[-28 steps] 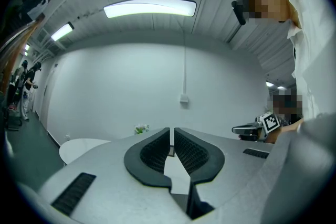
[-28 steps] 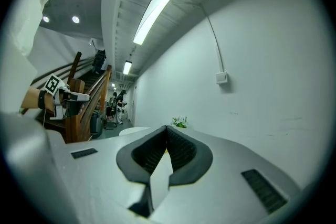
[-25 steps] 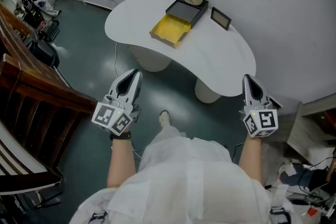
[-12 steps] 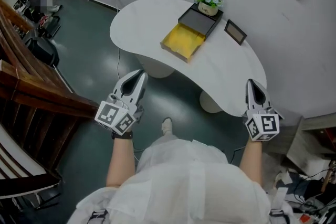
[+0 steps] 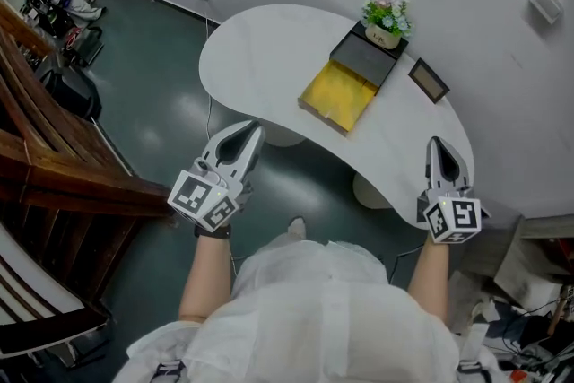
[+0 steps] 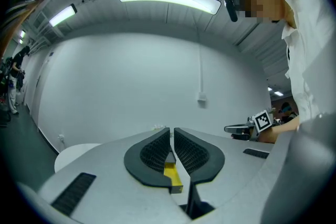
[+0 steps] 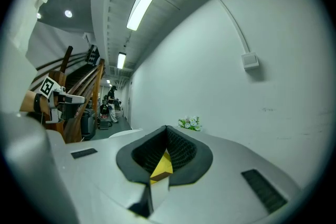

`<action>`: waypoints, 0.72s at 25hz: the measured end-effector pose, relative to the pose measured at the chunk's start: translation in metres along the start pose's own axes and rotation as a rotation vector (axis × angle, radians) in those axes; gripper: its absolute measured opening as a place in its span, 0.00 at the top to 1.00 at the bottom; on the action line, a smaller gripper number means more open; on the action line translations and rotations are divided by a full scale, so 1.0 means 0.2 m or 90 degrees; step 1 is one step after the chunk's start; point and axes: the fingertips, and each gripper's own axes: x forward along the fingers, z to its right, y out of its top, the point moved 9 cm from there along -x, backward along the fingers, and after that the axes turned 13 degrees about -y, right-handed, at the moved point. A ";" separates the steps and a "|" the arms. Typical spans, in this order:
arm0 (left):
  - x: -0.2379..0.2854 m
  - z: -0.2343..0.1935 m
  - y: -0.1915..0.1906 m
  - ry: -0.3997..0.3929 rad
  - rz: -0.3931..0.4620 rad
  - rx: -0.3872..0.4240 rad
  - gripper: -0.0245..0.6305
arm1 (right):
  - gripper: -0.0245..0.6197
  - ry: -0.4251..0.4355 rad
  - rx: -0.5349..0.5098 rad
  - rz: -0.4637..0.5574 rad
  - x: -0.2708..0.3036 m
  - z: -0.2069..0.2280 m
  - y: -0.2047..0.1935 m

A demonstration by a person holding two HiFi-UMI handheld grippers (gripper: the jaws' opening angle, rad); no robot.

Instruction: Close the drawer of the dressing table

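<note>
Overhead, two level views; shared drawer (image 5: 339, 94)

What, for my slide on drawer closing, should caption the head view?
Both shut, the left gripper and right gripper hover before a white table, the yellow drawer open beside a plant.

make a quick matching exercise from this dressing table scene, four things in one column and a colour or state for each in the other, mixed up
Column 1
1. drawer
2. potted flowers
3. small frame
4. table

Column 2
A. green leaves, pale blooms
B. white, curved edge
C. yellow inside, pulled out
D. dark rectangular rim

Pairs: 1-C, 2-A, 3-D, 4-B
</note>
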 end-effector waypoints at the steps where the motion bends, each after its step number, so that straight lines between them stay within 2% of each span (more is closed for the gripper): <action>1: 0.01 -0.04 0.00 -0.007 -0.001 0.000 0.91 | 0.95 -0.003 -0.001 -0.001 0.03 -0.02 0.00; 9: 0.14 -0.22 -0.05 -0.060 -0.010 -0.002 0.91 | 0.95 -0.001 -0.014 -0.018 0.21 -0.11 -0.02; 18: 0.51 -0.36 -0.11 -0.125 -0.031 -0.009 0.90 | 0.95 -0.002 0.003 -0.039 0.51 0.00 -0.10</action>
